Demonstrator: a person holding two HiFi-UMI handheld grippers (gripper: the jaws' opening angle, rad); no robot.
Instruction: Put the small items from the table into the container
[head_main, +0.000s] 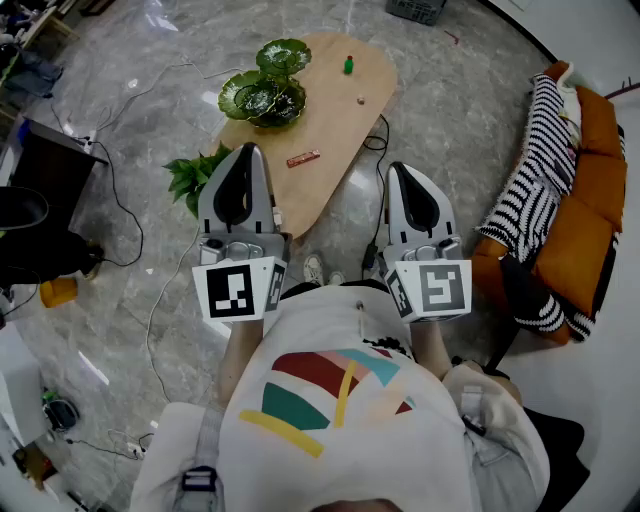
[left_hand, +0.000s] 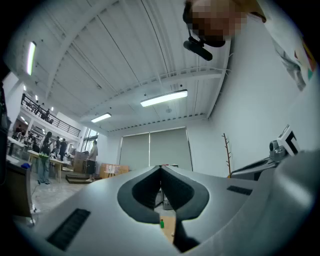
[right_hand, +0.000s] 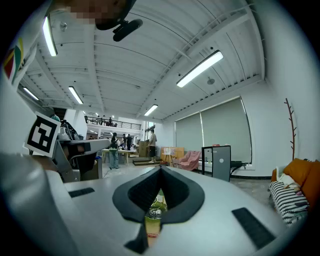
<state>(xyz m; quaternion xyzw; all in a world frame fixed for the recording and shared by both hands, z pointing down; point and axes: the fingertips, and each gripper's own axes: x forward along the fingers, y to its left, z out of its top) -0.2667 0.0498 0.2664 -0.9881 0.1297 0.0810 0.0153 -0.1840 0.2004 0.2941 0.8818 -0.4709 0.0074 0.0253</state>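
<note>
I have the left gripper (head_main: 245, 150) and the right gripper (head_main: 398, 170) side by side close to the person's chest, both with the jaws pressed together on nothing, and both well apart from the wooden table (head_main: 335, 130) farther ahead. On the table the green leaf-shaped container (head_main: 268, 90) sits at the far left (it looks like several glass dishes together). The small green bottle (head_main: 348, 66) stands at the far right, a small round piece (head_main: 360, 99) lies a little nearer, and a brown bar (head_main: 303, 158) lies by the near edge.
</note>
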